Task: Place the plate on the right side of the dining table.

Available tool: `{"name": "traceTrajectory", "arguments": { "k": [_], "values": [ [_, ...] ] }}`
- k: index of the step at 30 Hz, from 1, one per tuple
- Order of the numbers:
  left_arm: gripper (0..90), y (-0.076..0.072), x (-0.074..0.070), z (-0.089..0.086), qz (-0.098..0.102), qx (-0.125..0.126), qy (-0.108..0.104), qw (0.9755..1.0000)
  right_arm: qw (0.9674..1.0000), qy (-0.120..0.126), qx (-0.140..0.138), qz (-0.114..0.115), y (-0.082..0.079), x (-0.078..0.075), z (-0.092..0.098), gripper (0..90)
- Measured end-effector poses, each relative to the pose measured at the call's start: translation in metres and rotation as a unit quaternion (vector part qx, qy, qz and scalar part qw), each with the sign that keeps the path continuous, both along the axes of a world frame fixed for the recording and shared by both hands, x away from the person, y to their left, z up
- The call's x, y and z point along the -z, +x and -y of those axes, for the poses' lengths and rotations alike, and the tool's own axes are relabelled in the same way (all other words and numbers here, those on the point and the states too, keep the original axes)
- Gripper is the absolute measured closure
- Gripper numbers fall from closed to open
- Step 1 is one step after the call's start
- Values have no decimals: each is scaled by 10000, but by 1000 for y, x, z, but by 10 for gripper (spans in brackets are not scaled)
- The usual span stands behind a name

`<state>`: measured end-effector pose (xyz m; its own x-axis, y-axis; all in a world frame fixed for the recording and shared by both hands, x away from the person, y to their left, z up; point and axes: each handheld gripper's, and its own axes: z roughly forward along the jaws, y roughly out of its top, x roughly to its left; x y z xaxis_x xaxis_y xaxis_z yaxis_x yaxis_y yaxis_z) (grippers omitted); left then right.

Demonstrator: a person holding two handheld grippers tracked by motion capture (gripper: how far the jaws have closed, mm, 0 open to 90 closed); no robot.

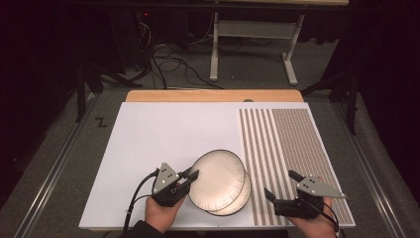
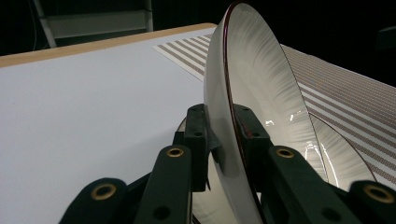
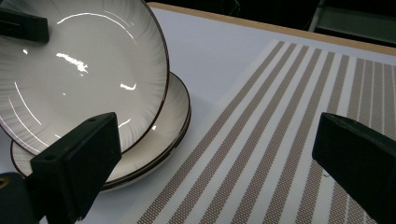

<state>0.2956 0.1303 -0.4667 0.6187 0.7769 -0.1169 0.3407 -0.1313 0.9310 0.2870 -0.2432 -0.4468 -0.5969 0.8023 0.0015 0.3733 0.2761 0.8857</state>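
My left gripper (image 1: pixel 189 176) pinches only the rim of the upper plate (image 1: pixel 217 178), tilted over the lower plate (image 1: pixel 241 198) at the bottom centre of the high view, while my right gripper (image 1: pixel 281 185) gapes empty over the striped mat (image 1: pixel 292 148), so the plate might slip and clatter down

Glossy glazed ceramic plates (image 3: pixel 84 70); matt white board (image 1: pixel 163 134); woven striped mat (image 1: pixel 292 148); wooden table edge (image 1: pixel 213 95).
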Motion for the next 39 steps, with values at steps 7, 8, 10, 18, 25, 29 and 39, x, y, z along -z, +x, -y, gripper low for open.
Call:
{"name": "traceTrajectory", "arguments": {
  "k": [7, 8, 10, 18, 25, 29, 39],
  "values": [
    [784, 1, 0, 0, 16, 39, -5, 10000, 9998, -4, -182, -48, 13, 3, -22, 13],
    [784, 1, 0, 0, 19, 43, -6, 10000, 9997, -56, -224, -48, 15, 4, -25, 13],
    [785, 1, 0, 1, 33, 44, -8, 10000, 9995, -67, -268, -131, 19, 6, -31, 19],
    [784, 0, -1, 1, 32, 44, 11, 10000, 9988, -113, -433, -207, 28, 9, -52, 27],
    [784, 1, 0, 0, 26, 53, 0, 10000, 9975, -216, -559, -365, 38, 16, -69, 41],
    [784, 1, 0, 0, 27, 55, 1, 10000, 9961, -208, -643, -564, 44, 21, -80, 95],
    [784, 0, -1, 0, 35, 56, -9, 10000, 9929, -114, -738, -930, 54, 35, -92, 137]
  ]
}}
